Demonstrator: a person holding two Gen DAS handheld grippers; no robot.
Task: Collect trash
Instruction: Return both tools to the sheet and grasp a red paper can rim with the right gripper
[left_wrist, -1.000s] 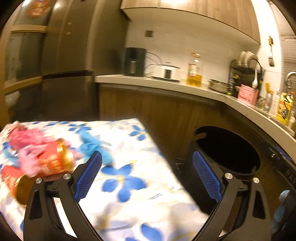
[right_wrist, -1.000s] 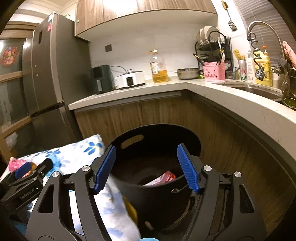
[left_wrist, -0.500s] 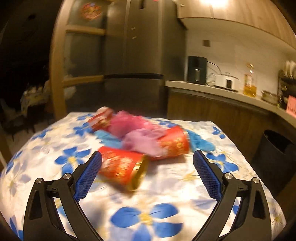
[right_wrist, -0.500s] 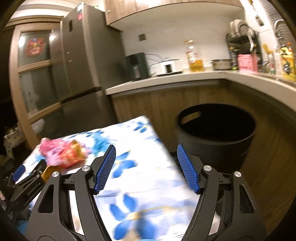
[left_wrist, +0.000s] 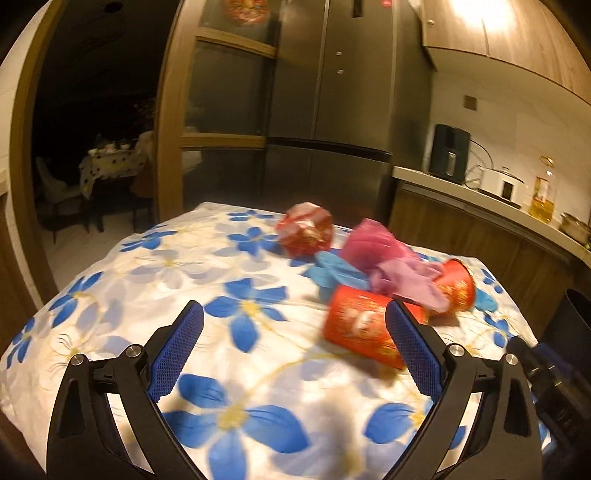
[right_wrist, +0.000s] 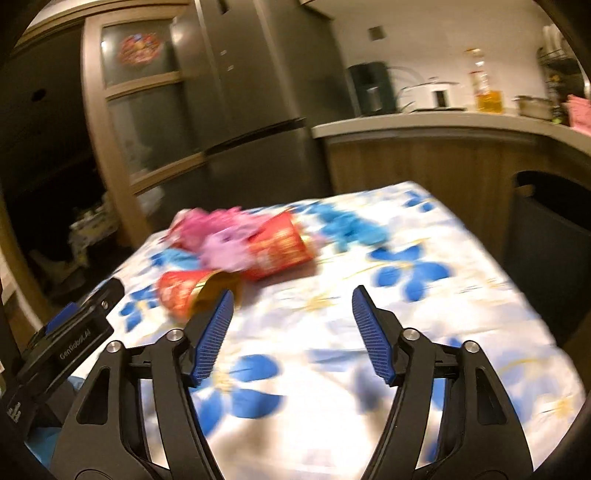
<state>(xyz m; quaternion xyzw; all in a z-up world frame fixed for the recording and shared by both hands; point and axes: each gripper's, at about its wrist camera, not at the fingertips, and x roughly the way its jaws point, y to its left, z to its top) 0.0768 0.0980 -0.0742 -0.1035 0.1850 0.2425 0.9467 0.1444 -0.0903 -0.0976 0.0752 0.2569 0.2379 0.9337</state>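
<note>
A heap of trash lies on the flowered tablecloth (left_wrist: 155, 266): a near red paper cup on its side (left_wrist: 360, 328), a second red cup (left_wrist: 456, 288), a pink plastic bag (left_wrist: 380, 254), blue wrappers (left_wrist: 332, 273) and a red crumpled packet (left_wrist: 304, 229). My left gripper (left_wrist: 293, 339) is open and empty, its right finger just in front of the near cup. My right gripper (right_wrist: 291, 328) is open and empty, above the cloth (right_wrist: 424, 314) in front of the near cup (right_wrist: 184, 293) and second cup (right_wrist: 279, 247). The black bin (right_wrist: 546, 229) stands right of the table.
A tall grey fridge (left_wrist: 325, 110) stands behind the table. A kitchen counter (right_wrist: 424, 123) with appliances and an oil bottle (right_wrist: 485, 88) runs along the right. A dark doorway (left_wrist: 92, 129) opens at left. The left gripper's body (right_wrist: 70, 339) shows at left in the right wrist view.
Both grippers swung left from the black bin to the table. The trash heap now lies close ahead of both. Both stayed open.
</note>
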